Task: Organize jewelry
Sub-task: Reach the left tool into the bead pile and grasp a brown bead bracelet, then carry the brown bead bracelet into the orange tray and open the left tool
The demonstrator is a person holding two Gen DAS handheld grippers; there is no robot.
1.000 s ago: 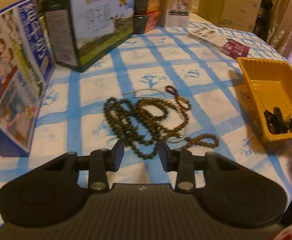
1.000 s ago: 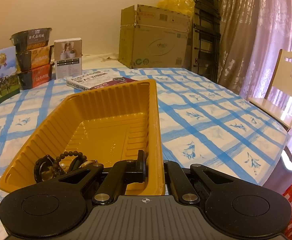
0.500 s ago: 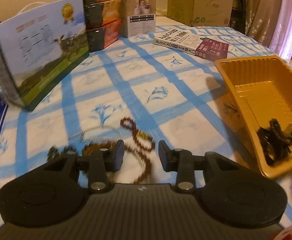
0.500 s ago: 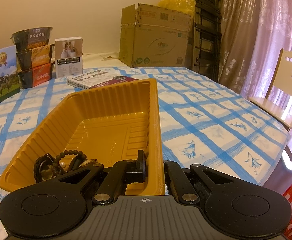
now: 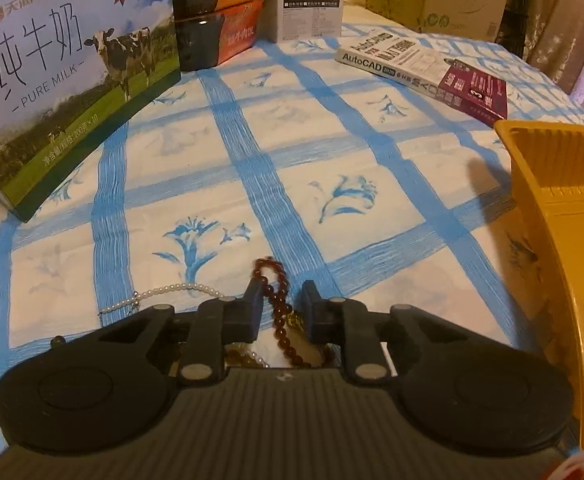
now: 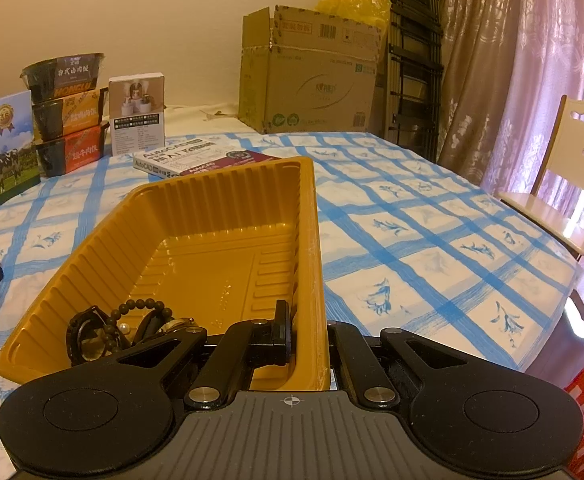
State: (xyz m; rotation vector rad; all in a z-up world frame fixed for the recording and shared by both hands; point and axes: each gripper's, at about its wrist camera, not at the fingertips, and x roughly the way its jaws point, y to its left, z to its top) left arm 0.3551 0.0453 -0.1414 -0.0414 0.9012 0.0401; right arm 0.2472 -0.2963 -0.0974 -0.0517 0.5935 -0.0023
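My left gripper [image 5: 281, 300] is open and low over the tablecloth, its fingers on either side of a reddish-brown bead bracelet [image 5: 277, 304]. A white pearl chain [image 5: 172, 292] lies just left of it. More brown beads show under the gripper body. My right gripper [image 6: 306, 332] is shut on the right wall of the yellow tray [image 6: 308, 240]; the left finger is inside the tray, the right one outside. Dark bead bracelets and rings [image 6: 120, 328] lie in the tray's near left corner. The tray's edge also shows in the left wrist view [image 5: 540, 216].
A milk carton box [image 5: 64, 64], stacked food bowls [image 5: 216, 12], a small white box [image 5: 310, 12] and an AutoCAD book [image 5: 424, 68] stand at the back of the blue checked tablecloth [image 5: 292, 160]. A cardboard box [image 6: 312, 80] and a chair [image 6: 564, 184] are beyond the table.
My left gripper has moved forward and down over the bead pile, so the reddish bracelet now lies between its fingers. The right gripper and tray have stayed put.
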